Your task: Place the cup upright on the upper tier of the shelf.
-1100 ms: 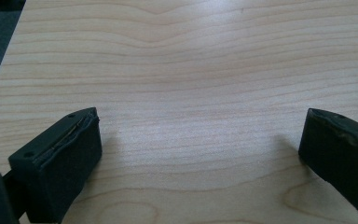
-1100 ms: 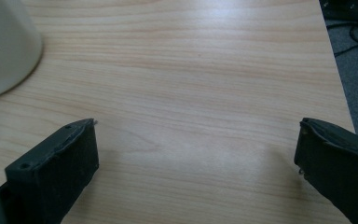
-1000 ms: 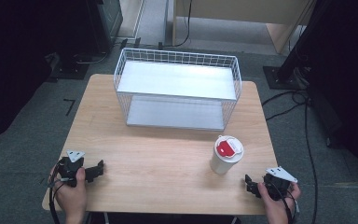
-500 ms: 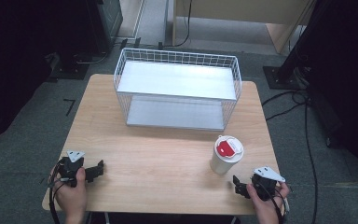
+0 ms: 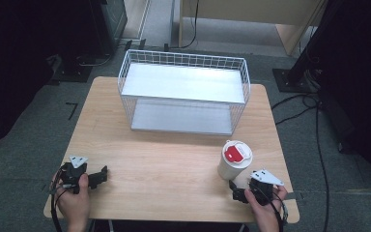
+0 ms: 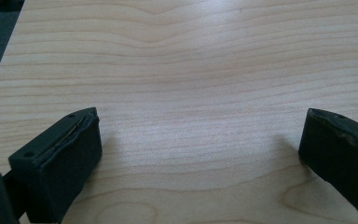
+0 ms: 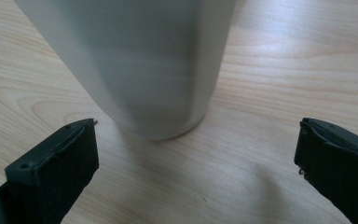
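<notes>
A white cup with a red-and-white lid (image 5: 235,159) stands upright on the wooden table (image 5: 174,164) at the right front. My right gripper (image 5: 235,192) sits just in front of it, open, its jaws spread wide. In the right gripper view the cup's pale wall (image 7: 140,65) rises close ahead, just beyond the fingertips and apart from them. My left gripper (image 5: 101,175) rests at the table's front left, open, with bare wood (image 6: 200,116) between its jaws.
A white wire basket (image 5: 186,92) with a grey floor stands at the back middle of the table. Black stands and cables lie on the floor around the table, with a cable (image 5: 319,145) trailing at the right.
My right gripper has moved left and forward along the front edge, from the right corner to just in front of the cup. The left gripper has not moved.
</notes>
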`<move>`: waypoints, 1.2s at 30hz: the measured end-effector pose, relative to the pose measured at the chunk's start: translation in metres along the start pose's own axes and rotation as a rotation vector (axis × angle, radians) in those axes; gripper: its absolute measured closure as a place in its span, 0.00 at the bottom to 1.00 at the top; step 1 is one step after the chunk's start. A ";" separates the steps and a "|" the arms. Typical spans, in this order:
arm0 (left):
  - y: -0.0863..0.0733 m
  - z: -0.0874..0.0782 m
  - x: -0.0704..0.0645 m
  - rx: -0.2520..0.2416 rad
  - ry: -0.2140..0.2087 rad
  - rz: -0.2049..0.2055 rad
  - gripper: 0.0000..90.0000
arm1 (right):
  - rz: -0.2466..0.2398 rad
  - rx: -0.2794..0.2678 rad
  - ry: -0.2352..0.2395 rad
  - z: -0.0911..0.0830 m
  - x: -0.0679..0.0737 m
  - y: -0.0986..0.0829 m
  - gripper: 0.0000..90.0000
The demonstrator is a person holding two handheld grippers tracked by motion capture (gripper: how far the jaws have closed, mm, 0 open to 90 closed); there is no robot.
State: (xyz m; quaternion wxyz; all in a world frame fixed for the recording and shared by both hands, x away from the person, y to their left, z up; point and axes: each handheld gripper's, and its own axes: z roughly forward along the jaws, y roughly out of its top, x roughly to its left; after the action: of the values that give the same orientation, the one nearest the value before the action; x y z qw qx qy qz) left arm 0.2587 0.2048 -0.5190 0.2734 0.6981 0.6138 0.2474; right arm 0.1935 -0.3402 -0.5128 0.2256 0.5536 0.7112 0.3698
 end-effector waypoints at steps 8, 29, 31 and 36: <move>0.000 0.000 0.000 0.000 0.000 -0.001 0.00 | 0.051 -0.054 0.053 0.000 0.005 0.008 0.02; 0.000 0.000 0.000 0.000 0.000 0.000 0.00 | 0.074 -0.173 0.052 0.005 0.021 0.027 0.08; 0.000 0.000 0.000 0.000 0.000 0.000 0.00 | 0.077 -0.190 0.053 0.006 0.022 0.028 0.08; 0.000 0.000 0.000 0.000 0.000 0.000 0.00 | 0.087 -0.220 0.046 0.007 0.024 0.032 0.08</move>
State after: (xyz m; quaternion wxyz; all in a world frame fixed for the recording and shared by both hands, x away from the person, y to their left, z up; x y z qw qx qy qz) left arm 0.2587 0.2048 -0.5190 0.2734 0.6980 0.6139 0.2473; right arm 0.2115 -0.3120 -0.4899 0.2525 0.5472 0.6466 0.4678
